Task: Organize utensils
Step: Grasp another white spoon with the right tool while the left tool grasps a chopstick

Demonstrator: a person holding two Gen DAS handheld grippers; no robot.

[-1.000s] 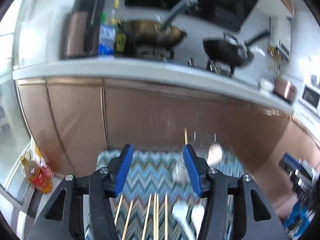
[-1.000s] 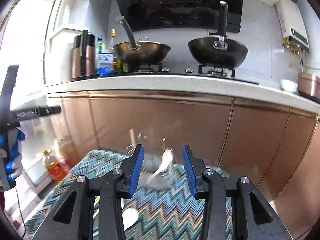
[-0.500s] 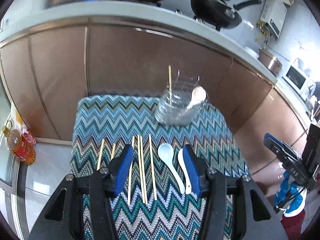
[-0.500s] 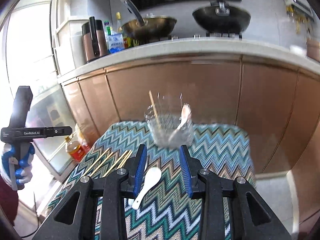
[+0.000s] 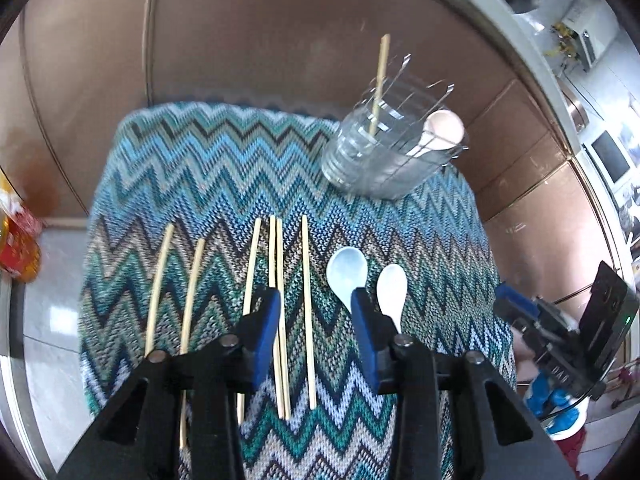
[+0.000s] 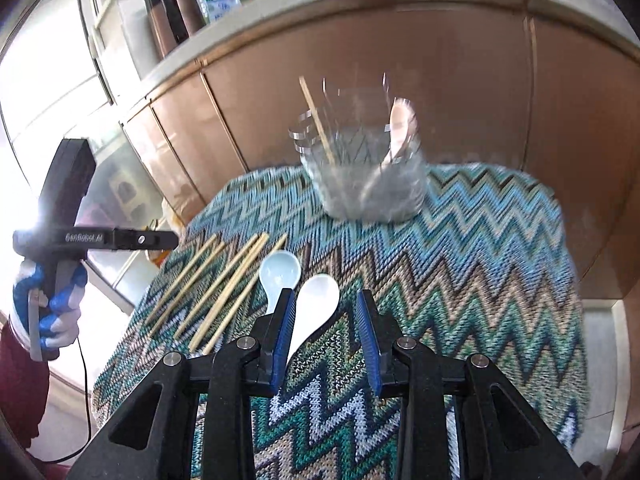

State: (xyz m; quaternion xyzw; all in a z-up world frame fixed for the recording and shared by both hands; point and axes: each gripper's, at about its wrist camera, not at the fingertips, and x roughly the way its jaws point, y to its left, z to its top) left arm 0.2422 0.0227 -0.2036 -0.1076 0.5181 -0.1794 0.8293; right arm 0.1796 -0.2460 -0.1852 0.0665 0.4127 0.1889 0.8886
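Closing over the zigzag cloth (image 5: 208,168) on my bench, my left gripper (image 5: 314,312) has two loose chopsticks (image 5: 306,300) between its blue pads, not yet pinched. My right gripper (image 6: 326,312), also closing, has its jaws still apart, the white spoon (image 6: 316,300) lying partly between them at lower centre. The pale blue spoon (image 6: 279,274) lies just left. Upper centre, the clear glass holder (image 5: 384,160) contains one chopstick and a spoon.

The glass holder (image 6: 362,184) is smeared by motion blur, so what's inside can't really be made out. Near it, chopstick (image 5: 280,312) ends and the white spoon's (image 6: 316,300) handle get covered by jaws.
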